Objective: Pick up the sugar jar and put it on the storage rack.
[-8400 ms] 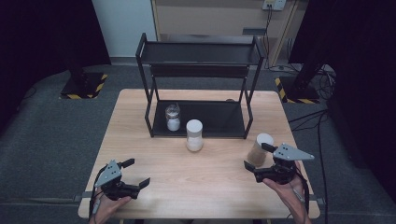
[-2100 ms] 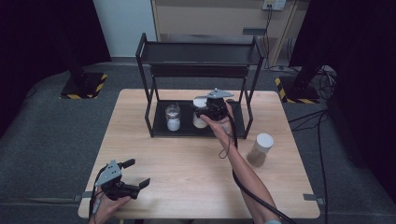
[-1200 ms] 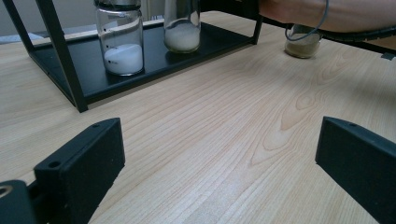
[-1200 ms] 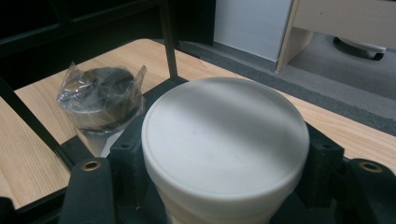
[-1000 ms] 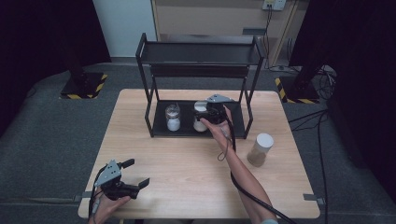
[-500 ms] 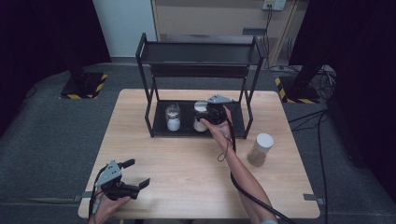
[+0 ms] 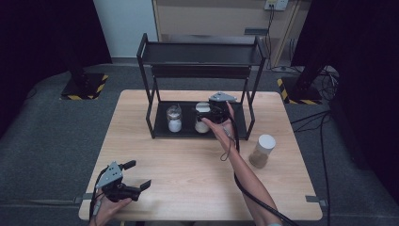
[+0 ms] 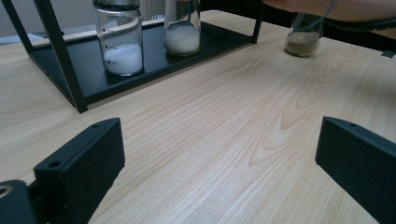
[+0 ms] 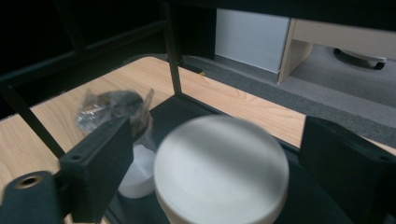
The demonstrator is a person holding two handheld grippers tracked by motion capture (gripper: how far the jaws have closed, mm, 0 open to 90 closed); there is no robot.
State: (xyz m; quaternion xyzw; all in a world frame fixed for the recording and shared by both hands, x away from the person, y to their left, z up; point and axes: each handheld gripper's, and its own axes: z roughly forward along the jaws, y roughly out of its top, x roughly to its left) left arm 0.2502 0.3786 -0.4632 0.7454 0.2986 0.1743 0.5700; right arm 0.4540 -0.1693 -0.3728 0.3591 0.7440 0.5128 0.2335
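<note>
A white-lidded jar (image 7: 203, 117) of pale powder stands on the black rack's lower shelf (image 7: 162, 130), to the right of a silver-capped jar (image 7: 174, 117). My right gripper (image 7: 208, 113) reaches into the rack from the right. Its jaws have just been opening and now stand apart on either side of the white lid (image 9: 222, 172), with a gap on each side. The silver-capped jar (image 9: 116, 112) sits behind the left jaw. My left gripper (image 7: 139, 174) rests open at the table's front left with nothing between its jaws (image 8: 219, 177), facing the two jars (image 8: 119, 42) (image 8: 182, 28).
A third jar (image 7: 262, 150) with brown contents and a white lid stands on the table right of the rack, also seen as the brown jar (image 8: 303, 35) in the left gripper view. The rack's upper shelf (image 7: 200, 54) overhangs the right gripper. The person's right forearm crosses the table's middle.
The white-lidded jar went from the table in front of the rack onto the lower shelf, carried by the right gripper, whose jaws have now parted from it. The left gripper has stayed put.
</note>
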